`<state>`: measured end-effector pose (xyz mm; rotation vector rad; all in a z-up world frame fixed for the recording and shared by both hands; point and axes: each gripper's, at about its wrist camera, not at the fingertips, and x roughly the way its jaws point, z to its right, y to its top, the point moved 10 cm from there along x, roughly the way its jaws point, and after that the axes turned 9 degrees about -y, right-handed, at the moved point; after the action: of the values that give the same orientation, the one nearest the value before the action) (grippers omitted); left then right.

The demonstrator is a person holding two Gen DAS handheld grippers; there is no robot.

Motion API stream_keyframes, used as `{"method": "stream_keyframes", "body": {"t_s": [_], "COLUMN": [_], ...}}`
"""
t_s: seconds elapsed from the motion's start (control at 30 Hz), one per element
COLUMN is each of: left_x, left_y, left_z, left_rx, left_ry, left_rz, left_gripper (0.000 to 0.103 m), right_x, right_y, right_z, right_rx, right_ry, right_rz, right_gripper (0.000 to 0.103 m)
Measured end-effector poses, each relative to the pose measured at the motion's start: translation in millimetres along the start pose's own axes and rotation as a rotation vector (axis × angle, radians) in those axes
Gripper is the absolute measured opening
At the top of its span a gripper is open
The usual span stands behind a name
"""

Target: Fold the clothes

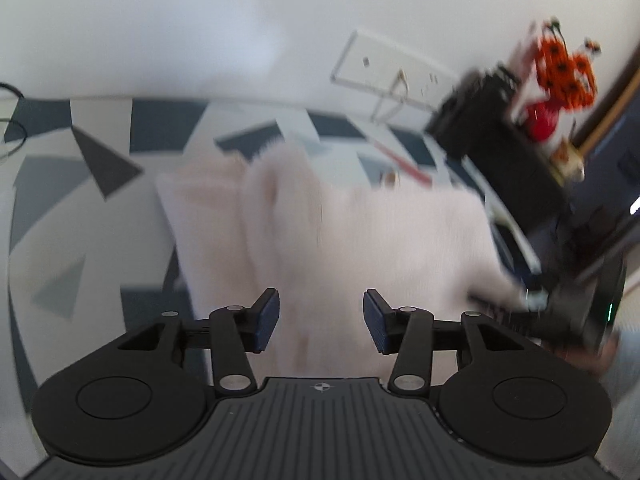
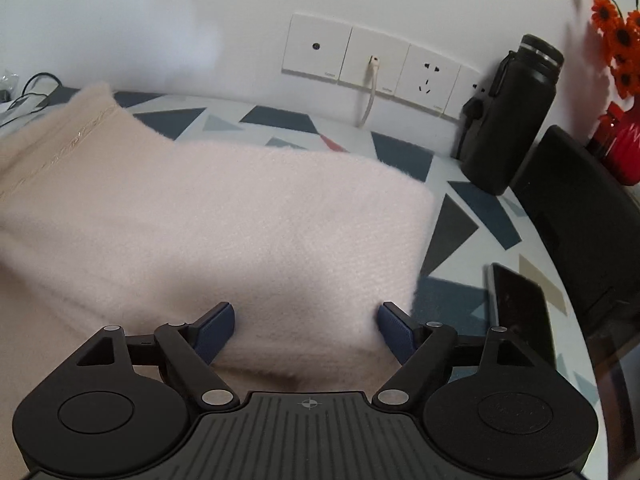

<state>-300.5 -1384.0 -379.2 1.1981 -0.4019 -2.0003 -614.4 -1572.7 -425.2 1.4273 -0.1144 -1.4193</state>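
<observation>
Where triangles of blue, grey and white pattern the desk (image 2: pixel 280 120), filling centre and left of frame: pale pink fuzzy garment (image 2: pixel 224 220), folded into a thick rectangle, lying flat on it. At upper right, by the wall sockets (image 2: pixel 376 64): black flask (image 2: pixel 508 116), upright. At lower right, beside the cloth: dark phone (image 2: pixel 520 308), flat. At bottom centre: right gripper (image 2: pixel 306 326), jaws spread wide, released, straddling the near fold. In the blurred left wrist view, bottom centre: left gripper (image 1: pixel 320 320), jaws likewise apart, empty, over the same cloth.
</observation>
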Motion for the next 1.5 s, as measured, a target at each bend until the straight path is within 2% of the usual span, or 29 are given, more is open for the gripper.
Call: {"method": "stream_keyframes", "body": {"t_s": [0.17,0.23,0.33,0.37,0.4,0.5,0.6,0.7,0.83,0.93,0.97,1.0,1.03,1.07,1.1,1.23,1.3,1.5], "left_x": [30,49,72,77,80,74,51,44,56,70,72,72,69,66,61,44,34,14], "left_y": [42,51,57,59,59,59,59,47,43,44,43,43,43,42,40,25,15,-14], "left_z": [-15,-21,-27,-28,-27,-20,-23,-42,-49,-44,-43,-42,-39,-37,-34,-30,-29,-20], "left_rx": [0.001,-0.021,-0.067,-0.072,-0.065,-0.049,-0.088,-0.134,-0.061,0.018,0.038,0.051,0.054,0.058,0.053,0.034,0.032,0.002], "left_ry": [0.108,0.127,0.11,0.113,0.114,0.139,0.169,0.212,0.27,0.299,0.328,0.351,0.354,0.357,0.35,0.361,0.383,0.422], "left_rz": [0.066,0.06,0.054,0.056,0.058,0.083,0.139,0.132,0.087,0.042,0.024,0.018,0.024,0.031,0.039,0.016,0.005,-0.01], "left_gripper": [0.047,0.046,0.045,0.03,0.008,0.007,0.007,0.007,0.007,0.014,0.025,0.04,0.048,0.061,0.066,0.074,0.083,0.093], "right_x": [1,1,2,2,2,-2,-4,6,26,37,38,39,39,39,39,39,39,36], "right_y": [3,5,6,7,8,16,25,27,21,16,16,16,16,16,15,14,14,13], "right_z": [3,4,7,8,9,16,28,31,28,27,27,28,28,28,28,28,29,27], "right_rx": [0.053,0.061,0.073,0.076,0.081,0.124,0.189,0.207,0.187,0.204,0.212,0.219,0.226,0.229,0.23,0.235,0.241,0.25], "right_ry": [0.02,0.027,0.035,0.037,0.039,0.037,0.032,0.037,0.027,0.021,0.024,0.028,0.031,0.032,0.032,0.032,0.033,0.054], "right_rz": [-0.016,-0.018,-0.019,-0.017,-0.015,0.017,0.056,0.042,-0.006,-0.043,-0.047,-0.051,-0.055,-0.056,-0.058,-0.068,-0.072,-0.077], "right_gripper": [0.078,0.078,0.078,0.078,0.078,0.078,0.086,0.087,0.085,0.086,0.086,0.086,0.087,0.088,0.09,0.099,0.102,0.102]}}
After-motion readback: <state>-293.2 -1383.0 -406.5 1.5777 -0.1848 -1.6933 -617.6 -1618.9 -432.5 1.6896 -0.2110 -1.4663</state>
